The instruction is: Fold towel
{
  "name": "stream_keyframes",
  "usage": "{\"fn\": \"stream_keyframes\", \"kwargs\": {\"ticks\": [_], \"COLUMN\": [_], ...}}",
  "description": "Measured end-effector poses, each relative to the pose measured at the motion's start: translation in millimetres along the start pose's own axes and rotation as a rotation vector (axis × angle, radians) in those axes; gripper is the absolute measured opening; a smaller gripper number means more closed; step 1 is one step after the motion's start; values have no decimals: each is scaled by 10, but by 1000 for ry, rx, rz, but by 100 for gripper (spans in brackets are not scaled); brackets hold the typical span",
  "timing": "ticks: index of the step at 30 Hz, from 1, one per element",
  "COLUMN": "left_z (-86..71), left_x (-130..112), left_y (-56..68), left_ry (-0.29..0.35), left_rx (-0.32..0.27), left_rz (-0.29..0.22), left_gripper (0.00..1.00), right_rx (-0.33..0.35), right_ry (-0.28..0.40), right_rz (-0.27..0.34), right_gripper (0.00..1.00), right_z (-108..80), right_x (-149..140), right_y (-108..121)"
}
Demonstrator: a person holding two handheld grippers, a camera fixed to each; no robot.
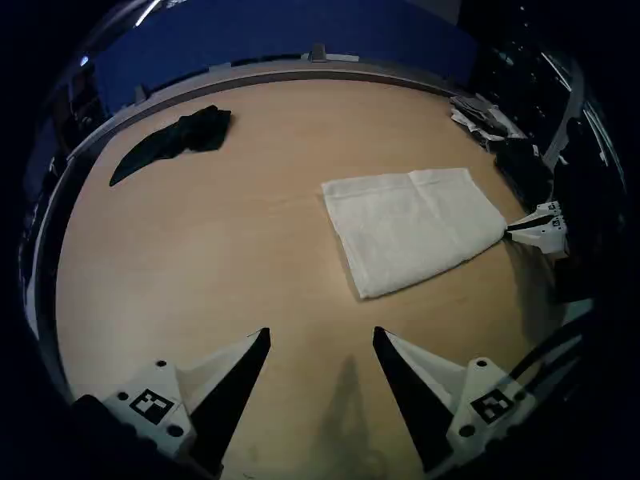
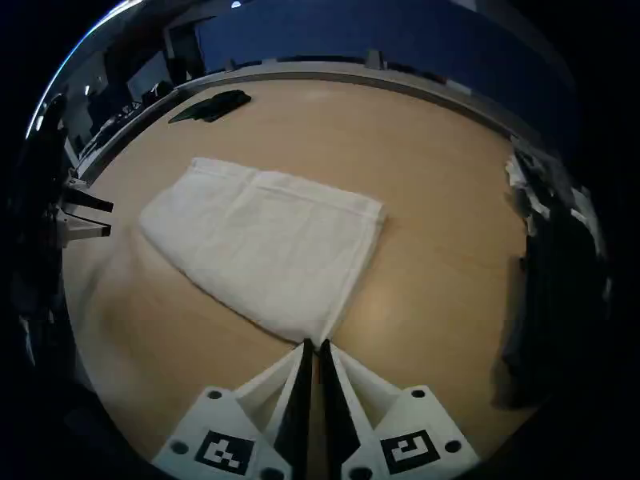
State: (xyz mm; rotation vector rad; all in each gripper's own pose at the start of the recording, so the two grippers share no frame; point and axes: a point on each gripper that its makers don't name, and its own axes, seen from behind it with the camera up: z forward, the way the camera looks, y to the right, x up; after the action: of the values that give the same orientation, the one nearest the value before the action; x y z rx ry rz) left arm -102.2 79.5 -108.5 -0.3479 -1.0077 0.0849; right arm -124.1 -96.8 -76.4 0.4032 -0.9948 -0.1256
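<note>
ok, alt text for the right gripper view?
The right hand-held gripper, its fingers almost together, pinches the near corner of a folded white towel lying on a light wooden table. A black cloth lies near the table's far edge, and the left hand-held gripper, open, shows at the left.

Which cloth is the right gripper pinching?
The white towel, held at its near corner by shut jaws; the black cloth lies far off, untouched.

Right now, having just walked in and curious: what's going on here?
A white terry towel, already folded over, lies on the light wooden table. The right hand-held gripper pinches its corner; the left hand-held gripper hovers open, empty. A crumpled black cloth lies apart.
</note>
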Motion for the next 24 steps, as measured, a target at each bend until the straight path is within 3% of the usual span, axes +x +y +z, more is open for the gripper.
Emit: {"fn": "stream_keyframes", "kwargs": {"ticks": [14,24], "left_z": [-27,-91], "left_x": [-2,-11], "left_y": [-12,-67], "left_ry": [2,14], "left_rx": [2,10], "left_rz": [-1,-11], "left_gripper": [95,95], "right_rx": [4,17], "right_ry": [42,99], "right_rz": [-27,-84], "right_gripper": [2,2], "right_z": [-160,-258], "right_x": [201,640], "right_y": [-55,-185]}}
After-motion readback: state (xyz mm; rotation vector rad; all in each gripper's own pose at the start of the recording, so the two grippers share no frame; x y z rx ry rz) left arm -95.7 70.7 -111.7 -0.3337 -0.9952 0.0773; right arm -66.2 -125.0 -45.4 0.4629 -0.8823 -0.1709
